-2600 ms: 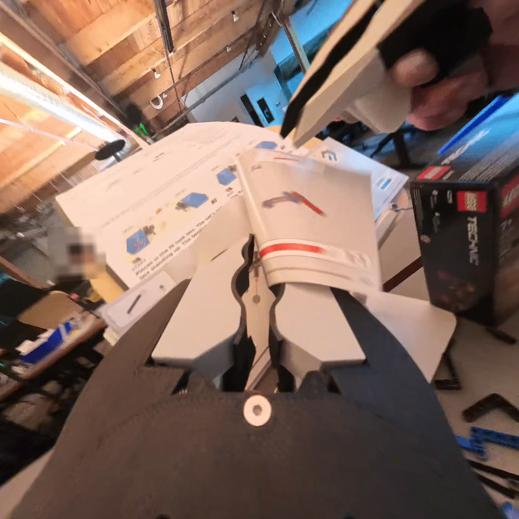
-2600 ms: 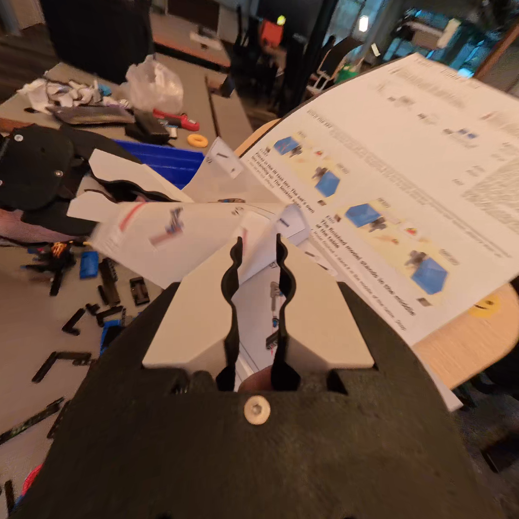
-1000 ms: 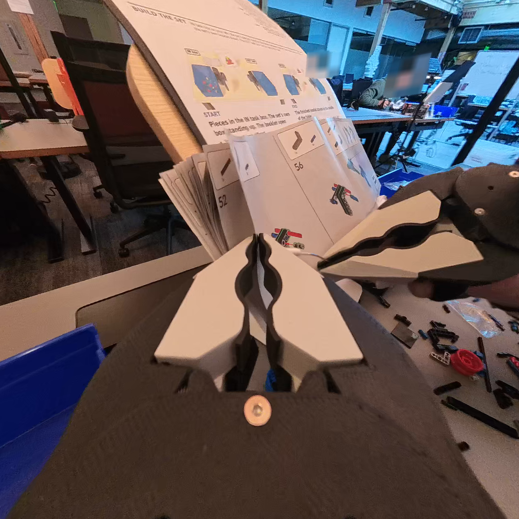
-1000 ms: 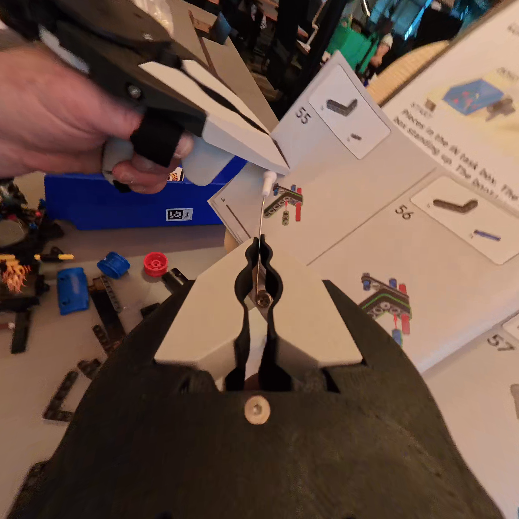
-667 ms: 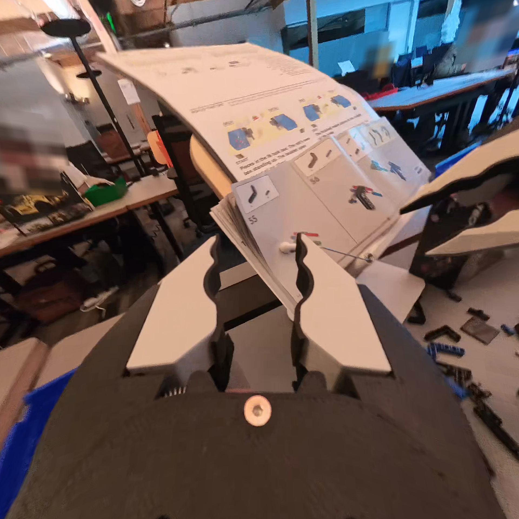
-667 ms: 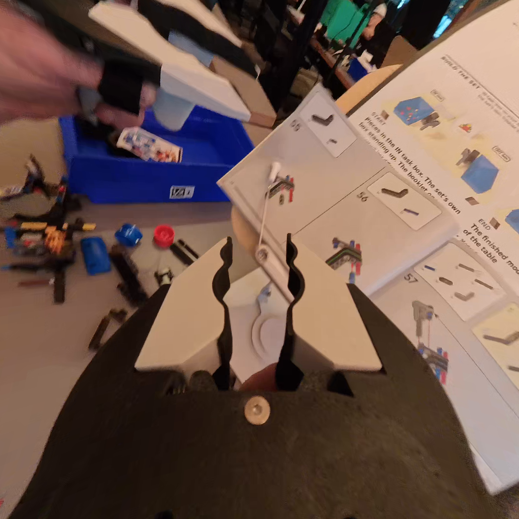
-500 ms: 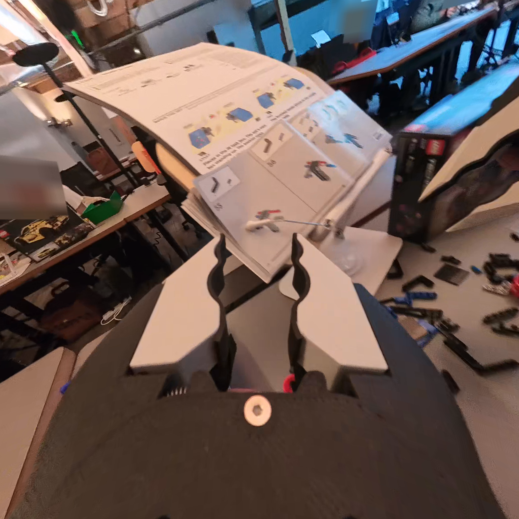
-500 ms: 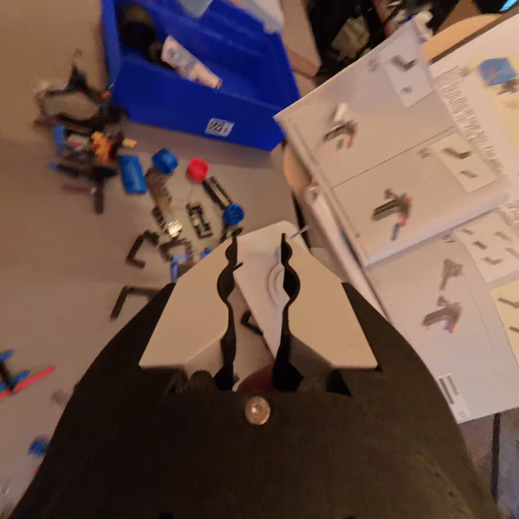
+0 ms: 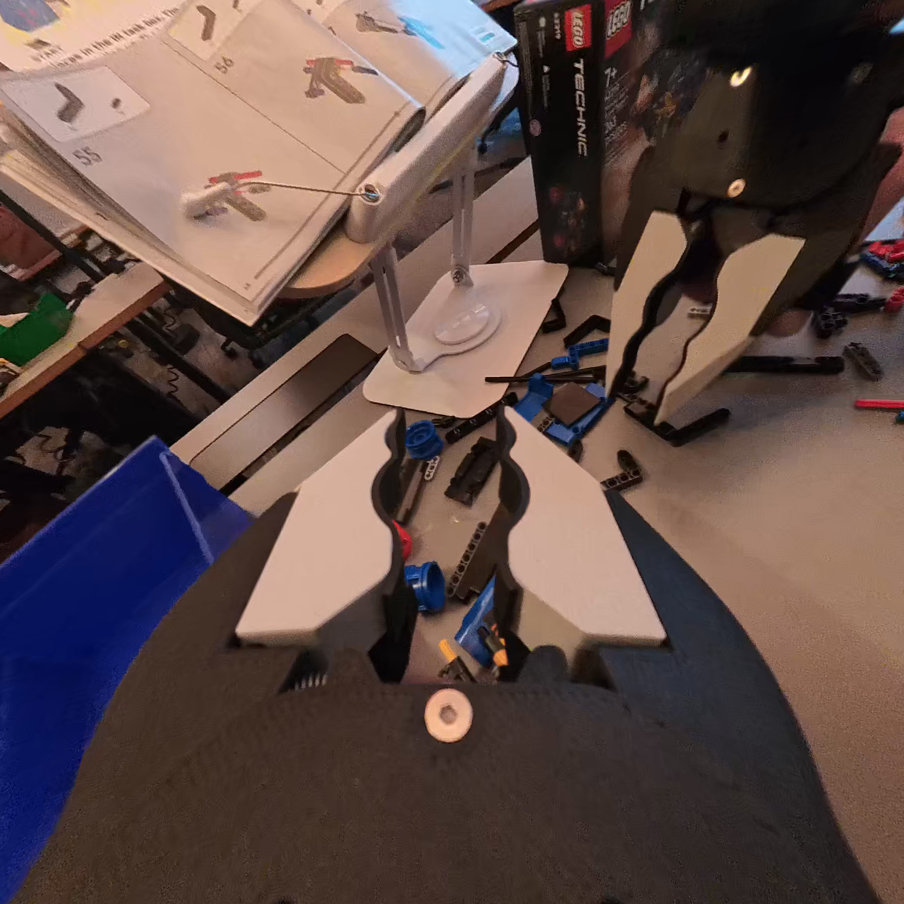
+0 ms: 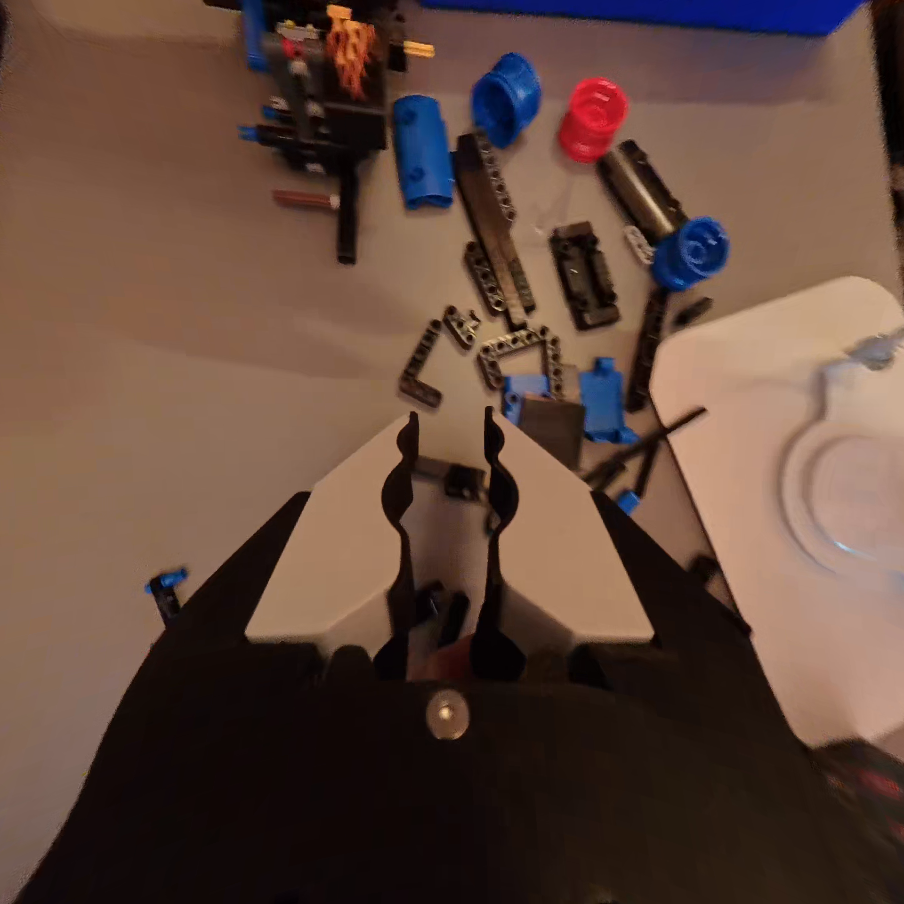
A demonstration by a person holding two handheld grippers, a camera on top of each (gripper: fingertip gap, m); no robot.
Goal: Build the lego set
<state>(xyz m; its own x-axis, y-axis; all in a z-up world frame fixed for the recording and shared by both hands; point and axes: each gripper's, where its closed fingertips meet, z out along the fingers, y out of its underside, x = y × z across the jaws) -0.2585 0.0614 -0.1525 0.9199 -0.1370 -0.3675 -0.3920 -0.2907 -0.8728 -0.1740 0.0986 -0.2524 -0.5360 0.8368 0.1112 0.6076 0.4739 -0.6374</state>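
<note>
On the tabletop, close to the corner where the white stand base (image 10: 763, 372) sits, the loose lego pieces (image 10: 508, 303) lie scattered, and that is where I am looking for the next part. My right gripper (image 10: 449, 420) hangs over them with its fingers parted and nothing between them. My left gripper (image 9: 450, 420) is likewise spread and empty, hovering above a blue wheel hub (image 9: 421, 440) and some black beams. The half-built model (image 10: 323, 98) sits toward the far edge of the tabletop beside the blue bin (image 9: 98, 587), well apart from my right fingertips.

The booklet (image 9: 195, 122) lies open on its stand, a thin wire arm pinning the page, so I judge the step is to fetch the bent black beam it pictures. One such angled beam (image 10: 420, 367) lies just ahead of my right fingers, on its own side of the heap. To do this well I would come straight down, turn so the pads close across one arm of the beam and not its length, and keep clear of the grey frame next to it. The pieces are small and light, so a gentle squeeze should do.
</note>
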